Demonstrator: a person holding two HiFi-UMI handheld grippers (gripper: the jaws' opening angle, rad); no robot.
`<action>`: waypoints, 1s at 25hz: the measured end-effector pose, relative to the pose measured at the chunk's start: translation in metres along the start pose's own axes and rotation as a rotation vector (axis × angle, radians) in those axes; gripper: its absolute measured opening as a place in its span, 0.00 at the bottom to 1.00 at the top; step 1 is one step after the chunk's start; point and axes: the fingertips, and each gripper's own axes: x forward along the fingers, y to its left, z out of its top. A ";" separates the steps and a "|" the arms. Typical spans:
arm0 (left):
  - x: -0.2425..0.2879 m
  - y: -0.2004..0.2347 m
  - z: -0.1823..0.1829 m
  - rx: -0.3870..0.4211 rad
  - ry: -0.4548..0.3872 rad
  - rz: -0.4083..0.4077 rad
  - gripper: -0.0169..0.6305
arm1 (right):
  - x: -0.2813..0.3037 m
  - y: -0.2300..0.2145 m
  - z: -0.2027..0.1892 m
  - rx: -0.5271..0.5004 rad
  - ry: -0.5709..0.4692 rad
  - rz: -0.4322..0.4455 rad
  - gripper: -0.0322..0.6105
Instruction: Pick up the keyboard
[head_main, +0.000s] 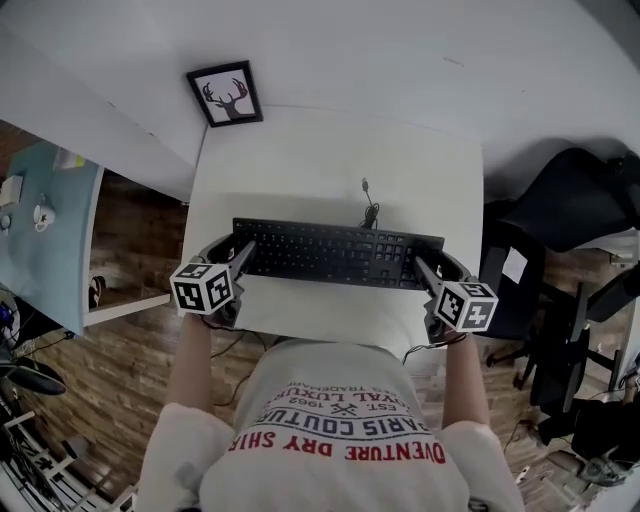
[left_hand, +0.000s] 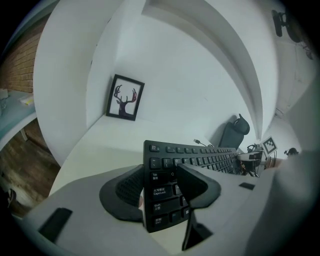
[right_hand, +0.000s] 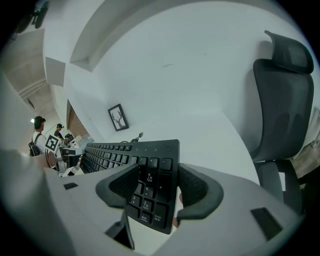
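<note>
Left tongs (left_hand: 162, 185) are clamped on the left end of the long black plastic keyboard (head_main: 330, 250). The jaws are held fairly wide by its slab, one pad on the keys, the other on the underside. Right tongs (right_hand: 157, 187), same grip on the number-pad end. The keyboard stretches straight between the two tongs, over the white table (head_main: 300, 160), thin black cable (head_main: 368, 205) trailing beyond it.

Black wired keyboard (head_main: 335, 252), keys up, roughly level over white table (head_main: 300, 160); short ends clamped by left tongs (head_main: 241, 260), right tongs (head_main: 425, 273).
</note>
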 end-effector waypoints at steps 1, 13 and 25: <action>-0.002 -0.002 0.006 0.006 -0.016 0.000 0.37 | -0.003 0.001 0.006 -0.009 -0.013 -0.001 0.47; -0.030 -0.038 0.102 0.113 -0.210 -0.025 0.37 | -0.046 0.013 0.101 -0.101 -0.199 -0.010 0.47; -0.056 -0.066 0.173 0.200 -0.338 -0.046 0.37 | -0.085 0.026 0.159 -0.146 -0.340 -0.019 0.46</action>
